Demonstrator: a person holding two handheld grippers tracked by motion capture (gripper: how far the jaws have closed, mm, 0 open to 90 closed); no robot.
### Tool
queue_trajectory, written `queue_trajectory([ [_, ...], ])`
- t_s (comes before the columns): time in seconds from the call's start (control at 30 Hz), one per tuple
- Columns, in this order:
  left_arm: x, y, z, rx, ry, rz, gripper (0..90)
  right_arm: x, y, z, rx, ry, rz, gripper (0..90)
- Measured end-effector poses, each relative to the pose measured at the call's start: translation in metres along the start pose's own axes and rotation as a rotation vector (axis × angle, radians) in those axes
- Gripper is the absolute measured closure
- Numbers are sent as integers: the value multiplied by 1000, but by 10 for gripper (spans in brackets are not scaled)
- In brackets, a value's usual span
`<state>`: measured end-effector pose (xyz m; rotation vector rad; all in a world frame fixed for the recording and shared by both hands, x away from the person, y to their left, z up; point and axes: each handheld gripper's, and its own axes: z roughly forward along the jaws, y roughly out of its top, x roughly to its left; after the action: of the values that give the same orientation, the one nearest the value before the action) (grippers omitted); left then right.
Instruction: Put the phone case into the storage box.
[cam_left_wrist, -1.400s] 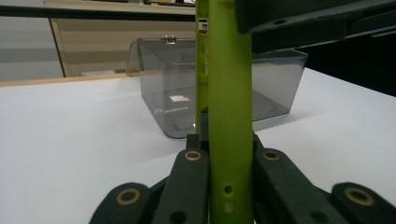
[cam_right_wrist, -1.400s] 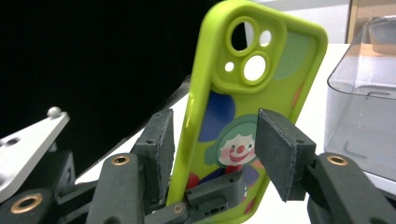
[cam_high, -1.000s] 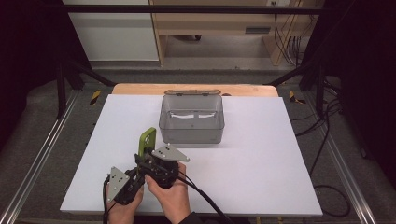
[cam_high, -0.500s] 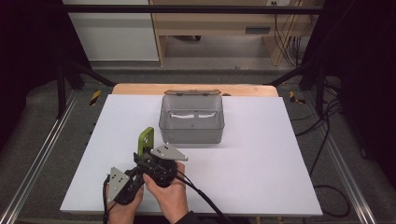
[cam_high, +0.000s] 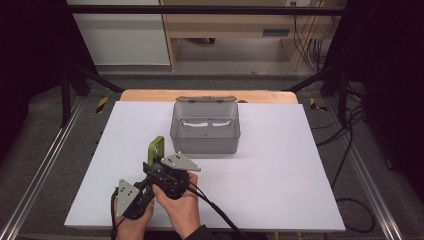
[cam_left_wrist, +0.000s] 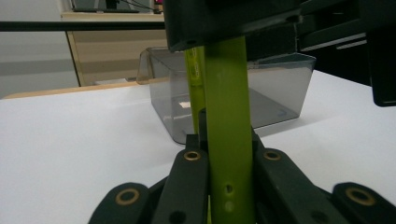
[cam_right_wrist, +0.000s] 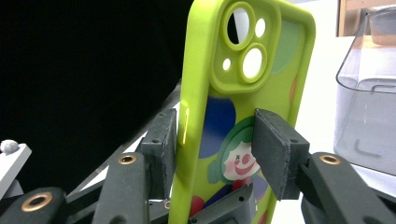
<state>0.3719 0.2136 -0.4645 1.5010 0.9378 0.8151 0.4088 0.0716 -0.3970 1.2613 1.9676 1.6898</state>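
green phone case (cam_high: 156, 148) upright, clear bin (cam_high: 205, 128) near (table edge close)

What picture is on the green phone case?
A clown face with coloured circles on the lime-green phone case, clearest in the right gripper view.

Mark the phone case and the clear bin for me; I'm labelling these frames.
phone case (cam_right_wrist: 243, 60), right gripper view, on its raised camera surround.
clear bin (cam_high: 205, 141), high view, on its near wall.
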Motion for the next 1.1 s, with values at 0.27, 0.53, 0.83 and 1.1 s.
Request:
queue_trajectory([
  [0.27, -1, 0, 0, 7, 8, 13, 860, 3, -1, 1, 3, -29, -6, 509],
  [0.53, -6, 0, 1, 11, 21, 55, 854, 3, -1, 3, 18, -64, 10, 519],
  [0.83, -9, -1, 4, 15, 39, 82, 839, 1, 1, -1, 30, -82, 54, 628],
  [1.1, -11, -3, 6, 13, 65, 100, 788, -1, 3, -3, 41, -78, 111, 707],
])
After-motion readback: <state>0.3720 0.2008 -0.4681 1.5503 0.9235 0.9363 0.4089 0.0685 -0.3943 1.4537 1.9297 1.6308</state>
